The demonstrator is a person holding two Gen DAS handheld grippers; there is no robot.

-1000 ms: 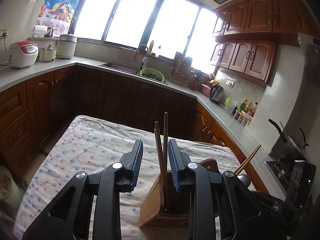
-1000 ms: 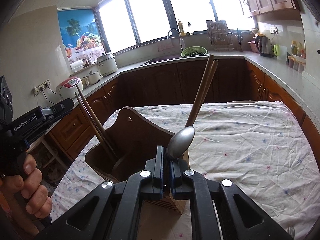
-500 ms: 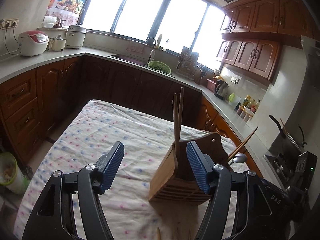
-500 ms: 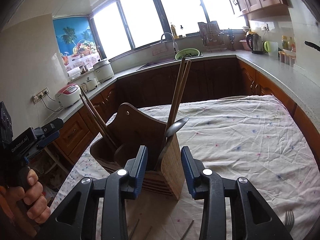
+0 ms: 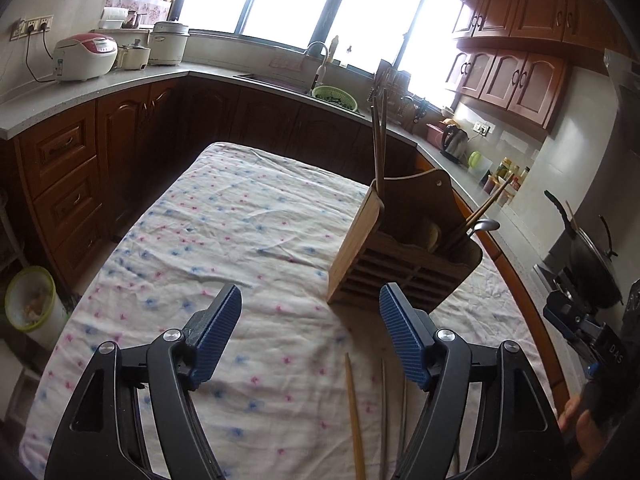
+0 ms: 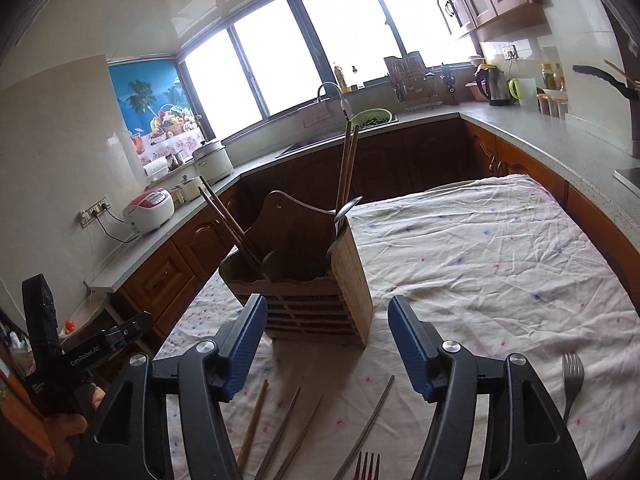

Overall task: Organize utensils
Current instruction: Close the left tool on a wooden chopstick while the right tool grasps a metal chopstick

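A wooden utensil holder [image 5: 400, 264] [image 6: 316, 280] stands on the cloth-covered table. One pair of chopsticks [image 5: 378, 140] stands upright in it. Another pair [image 6: 228, 220] leans out of its far compartment, and a metal spoon [image 6: 346, 210] rests in it too. My left gripper [image 5: 310, 320] and right gripper [image 6: 326, 328] hover short of the holder, jaws opening with nothing between them. Loose chopsticks [image 5: 354, 412] [image 6: 252, 420] lie on the cloth under the grippers. A fork [image 6: 572, 380] lies to the right and another fork [image 6: 366, 466] at the bottom edge.
The table [image 5: 208, 240] sits inside a U of wooden cabinets and grey counters. A sink with a green basket [image 6: 370, 116], a rice cooker [image 5: 86, 56], a kettle [image 6: 494, 84] and a wok [image 5: 592, 268] line them. A bin [image 5: 30, 304] stands on the floor at left.
Both grippers have opened wide and drawn back from the holder. The left one left its chopsticks standing in it; the right one let go of the spoon, which now rests in the holder.
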